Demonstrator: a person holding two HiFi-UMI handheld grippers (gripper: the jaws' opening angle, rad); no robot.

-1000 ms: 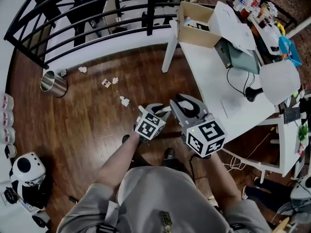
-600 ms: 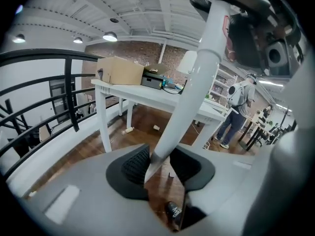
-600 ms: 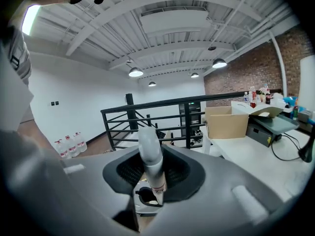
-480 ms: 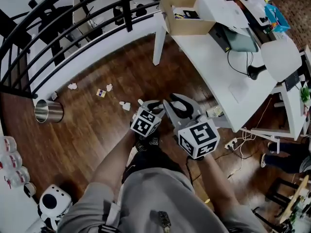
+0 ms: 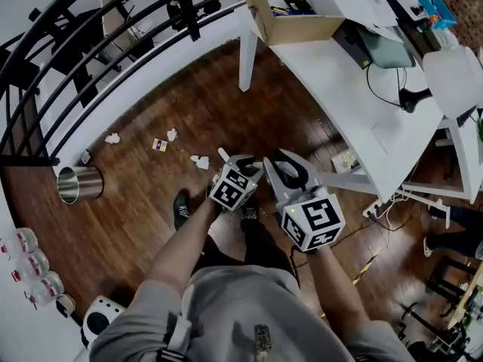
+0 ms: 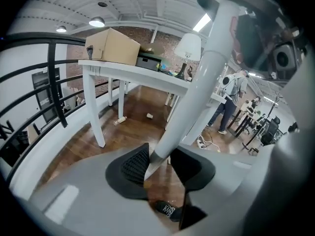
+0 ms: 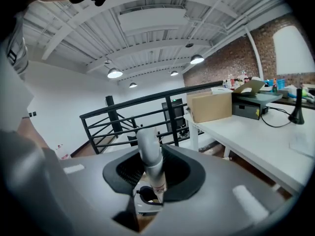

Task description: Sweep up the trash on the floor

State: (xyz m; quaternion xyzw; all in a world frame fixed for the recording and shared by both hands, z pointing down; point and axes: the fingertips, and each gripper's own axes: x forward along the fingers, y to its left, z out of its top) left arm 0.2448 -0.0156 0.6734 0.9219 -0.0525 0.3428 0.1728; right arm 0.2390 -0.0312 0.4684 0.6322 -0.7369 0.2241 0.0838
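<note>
Crumpled paper scraps (image 5: 200, 161), (image 5: 172, 134), (image 5: 112, 137) and a small card (image 5: 158, 145) lie on the dark wood floor. My left gripper (image 5: 240, 162) hangs just right of the nearest scrap. It is shut on a long white pole (image 6: 197, 82), whose tip (image 5: 221, 154) pokes out past the jaws. In the left gripper view the pole fills the gap of the left gripper (image 6: 157, 163) and runs up to the right. My right gripper (image 5: 290, 164) is beside it. The right gripper (image 7: 153, 173) is shut on a shorter white handle (image 7: 150, 154) with a label.
A metal bin (image 5: 79, 184) lies on its side at the left. A white table (image 5: 339, 104) with a cardboard box (image 5: 290, 13) fills the right, a black railing (image 5: 90, 59) the back. The person's shoes (image 5: 181, 208) stand under the grippers. More litter (image 6: 120, 120) lies under the table.
The person has stepped across the floor, and the nearest paper scrap now lies closer to the left gripper. Both grippers have sunk and tipped down, each still holding its white handle.
</note>
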